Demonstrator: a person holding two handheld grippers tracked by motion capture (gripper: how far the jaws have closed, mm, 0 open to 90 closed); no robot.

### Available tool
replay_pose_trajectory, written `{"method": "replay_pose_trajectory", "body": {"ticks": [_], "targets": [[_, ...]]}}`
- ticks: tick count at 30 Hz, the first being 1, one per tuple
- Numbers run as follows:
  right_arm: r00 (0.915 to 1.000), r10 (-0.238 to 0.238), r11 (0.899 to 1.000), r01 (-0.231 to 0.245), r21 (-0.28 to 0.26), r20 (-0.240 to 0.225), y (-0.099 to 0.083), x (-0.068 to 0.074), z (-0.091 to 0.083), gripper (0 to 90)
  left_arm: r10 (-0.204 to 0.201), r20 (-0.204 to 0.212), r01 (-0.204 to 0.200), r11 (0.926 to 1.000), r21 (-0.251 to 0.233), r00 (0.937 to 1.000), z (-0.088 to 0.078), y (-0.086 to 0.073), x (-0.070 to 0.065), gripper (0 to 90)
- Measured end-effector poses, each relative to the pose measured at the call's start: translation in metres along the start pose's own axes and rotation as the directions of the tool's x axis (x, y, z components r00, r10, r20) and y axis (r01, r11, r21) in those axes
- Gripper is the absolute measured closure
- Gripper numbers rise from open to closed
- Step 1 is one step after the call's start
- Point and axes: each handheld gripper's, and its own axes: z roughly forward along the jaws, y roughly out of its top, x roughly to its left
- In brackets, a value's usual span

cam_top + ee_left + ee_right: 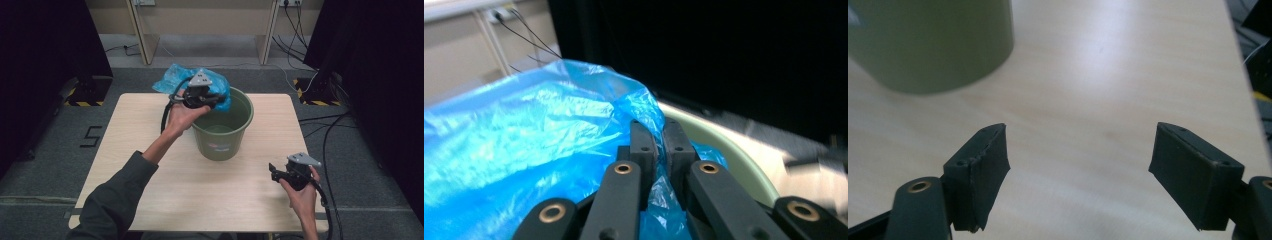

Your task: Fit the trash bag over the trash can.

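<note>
A green bucket (222,131) stands upright on the wooden table (150,150), a little behind its middle. A crumpled blue plastic bag (175,77) hangs over the bucket's back left rim and spills outward behind it. My left gripper (217,101) is shut on a fold of the blue bag (524,140) right at the bucket's rim (734,155). My right gripper (274,172) hovers over the table's front right part, jaws wide open with nothing between them. In the right gripper view the bucket's wall (933,45) sits at the upper left, beyond my right gripper (1079,170).
Black stands with yellow-striped feet (82,97) flank the table on the floor. Cables (325,135) run across the grey carpet at the right. A light wooden frame (205,25) stands behind the table.
</note>
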Motion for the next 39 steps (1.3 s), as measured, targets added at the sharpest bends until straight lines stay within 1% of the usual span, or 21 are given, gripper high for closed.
{"method": "replay_pose_trajectory", "body": {"ticks": [2, 4, 5, 6, 7, 9, 12, 13, 14, 17, 19, 20, 25, 27, 29, 30, 31, 32, 37, 38, 39], "targets": [[0.9998, -0.017, 1.000, 0.017, -0.020, -0.007, 0.016, -0.004, -0.003, 23.4, 0.005, 0.005, -0.005, 0.9999, 0.009, 1.0000, 0.004, -0.003, -0.002, 85.9], [0.9998, -0.002, 0.999, 0.001, -0.039, -0.020, 0.034, -0.008, -0.004, 23.6, 0.016, 0.009, -0.016, 0.9991, 0.040, 0.9998, 0.011, -0.008, -0.006, 85.7], [0.9998, -0.002, 0.999, 0.001, -0.039, -0.020, 0.034, -0.008, -0.004, 23.6, 0.016, 0.018, -0.017, 0.9982, 0.057, 0.9997, 0.014, -0.010, -0.007, 85.7], [0.9996, -0.014, 0.998, 0.013, -0.055, -0.023, 0.054, -0.011, -0.005, 23.7, 0.016, 0.046, -0.020, 0.9953, 0.095, 0.9988, 0.018, -0.014, -0.008, 84.9], [0.9995, -0.023, 0.998, 0.021, -0.064, -0.022, 0.064, -0.011, -0.005, 23.6, 0.001, 0.063, -0.007, 0.9950, 0.100, 0.9980, 0.019, -0.016, -0.007, 84.1], [0.9987, -0.039, 0.997, 0.036, -0.066, -0.033, 0.084, -0.011, -0.003, 23.4, -0.013, 0.072, 0.005, 0.9940, 0.110, 0.9973, 0.020, -0.019, -0.006, 83.5], [0.9969, -0.034, 0.996, 0.029, -0.080, -0.070, 0.113, -0.012, 0.002, 23.6, -0.012, 0.081, 0.001, 0.9915, 0.130, 0.9966, 0.021, -0.023, -0.007, 81.4], [0.9969, -0.034, 0.996, 0.029, -0.080, -0.070, 0.113, -0.012, 0.002, 23.6, -0.012, 0.081, 0.001, 0.9915, 0.130, 0.9966, 0.021, -0.023, -0.007, 81.3], [0.9963, -0.047, 0.995, 0.040, -0.096, -0.072, 0.131, -0.009, 0.005, 23.8, -0.006, 0.082, -0.005, 0.9914, 0.131, 0.9967, 0.021, -0.024, -0.007, 81.2], [0.9947, -0.066, 0.992, 0.057, -0.113, -0.079, 0.156, -0.004, 0.007, 25.2, -0.010, 0.083, -0.001, 0.9924, 0.123, 0.9965, 0.020, -0.025, -0.008, 81.1], [0.9942, -0.074, 0.991, 0.065, -0.117, -0.077, 0.163, -0.002, 0.009, 26.0, -0.010, 0.084, 0.000, 0.9926, 0.121, 0.9964, 0.020, -0.025, -0.008, 80.9], [0.9925, -0.086, 0.990, 0.075, -0.119, -0.087, 0.175, 0.002, 0.014, 27.8, -0.010, 0.088, 0.000, 0.9929, 0.119, 0.9961, 0.020, -0.026, -0.008, 80.2], [0.9854, -0.101, 0.989, 0.084, -0.124, -0.137, 0.194, 0.011, 0.024, 33.1, -0.022, 0.092, 0.012, 0.9942, 0.106, 0.9955, 0.019, -0.028, -0.007, 80.0], [0.9785, -0.116, 0.988, 0.096, -0.122, -0.171, 0.206, 0.021, 0.033, 36.2, -0.020, 0.090, 0.011, 0.9947, 0.102, 0.9957, 0.019, -0.029, -0.007, 79.3], [0.9763, -0.131, 0.986, 0.110, -0.121, -0.173, 0.210, 0.025, 0.037, 38.4, -0.017, 0.088, 0.008, 0.9949, 0.101, 0.9960, 0.020, -0.029, -0.008, 78.8], [0.9656, -0.166, 0.982, 0.144, -0.119, -0.201, 0.217, 0.032, 0.043, 42.3, -0.014, 0.089, 0.005, 0.9948, 0.102, 0.9960, 0.020, -0.028, -0.009, 78.0], [0.9606, -0.175, 0.981, 0.153, -0.116, -0.216, 0.221, 0.036, 0.047, 43.1, -0.011, 0.089, 0.002, 0.9948, 0.102, 0.9960, 0.021, -0.028, -0.009, 77.7], [0.9606, -0.175, 0.981, 0.153, -0.116, -0.216, 0.221, 0.036, 0.047, 43.1, -0.011, 0.089, 0.002, 0.9948, 0.102, 0.9960, 0.021, -0.028, -0.009, 77.5], [0.9279, -0.184, 0.983, 0.171, -0.067, -0.324, 0.234, 0.053, 0.072, 54.9, 0.003, 0.087, -0.011, 0.9955, 0.094, 0.9962, 0.019, -0.029, -0.010, 73.8], [0.9279, -0.184, 0.983, 0.171, -0.067, -0.324, 0.234, 0.053, 0.072, 54.9, 0.003, 0.087, -0.011, 0.9955, 0.094, 0.9962, 0.019, -0.029, -0.010, 72.7], [0.9190, -0.204, 0.979, 0.202, -0.042, -0.337, 0.235, 0.057, 0.080, 63.7, 0.011, 0.092, -0.020, 0.9954, 0.093, 0.9957, 0.018, -0.028, -0.012, 70.7]]}}
